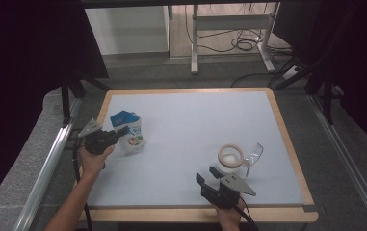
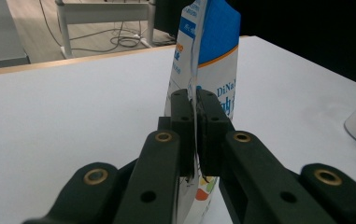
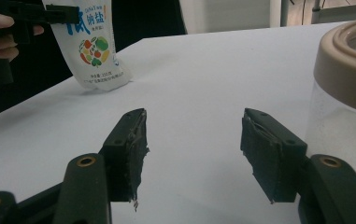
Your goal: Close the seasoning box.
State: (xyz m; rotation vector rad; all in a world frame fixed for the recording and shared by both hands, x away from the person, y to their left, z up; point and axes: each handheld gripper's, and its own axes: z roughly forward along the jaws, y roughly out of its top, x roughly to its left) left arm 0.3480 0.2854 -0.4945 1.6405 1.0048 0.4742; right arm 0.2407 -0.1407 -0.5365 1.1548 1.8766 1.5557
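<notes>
Table [image 1: 190, 144]: big, flat and pale, with a light wood rim all round. It looks smooth. Your two arms come in from its near edge.

Bag [image 1: 129, 131]: a soft, shiny pouch, blue on top and white below, with a round colour picture on the front. It stands at the left side of the table, tipped a little. In the left gripper view its top is cut off by the picture edge, and the small print is too tiny to read.

Jar [image 1: 231, 159]: a round, see-through pot with a tan ring on top. It sits at the right side of the table, well apart from the bag. In the right gripper view you see just one curved side of it.

Clear piece [image 1: 254, 155]: thin and see-through, just beside the jar. Its shape is hard to make out.

Left gripper [image 2: 195, 100]: you hold it level, and its black jaws are pressed together, pinching the thin side edge of the bag.

Right gripper [image 3: 192, 140]: its jaws are spread wide with nothing between them. It sits low over the table, near the jar. The pads look rough and worn.
</notes>
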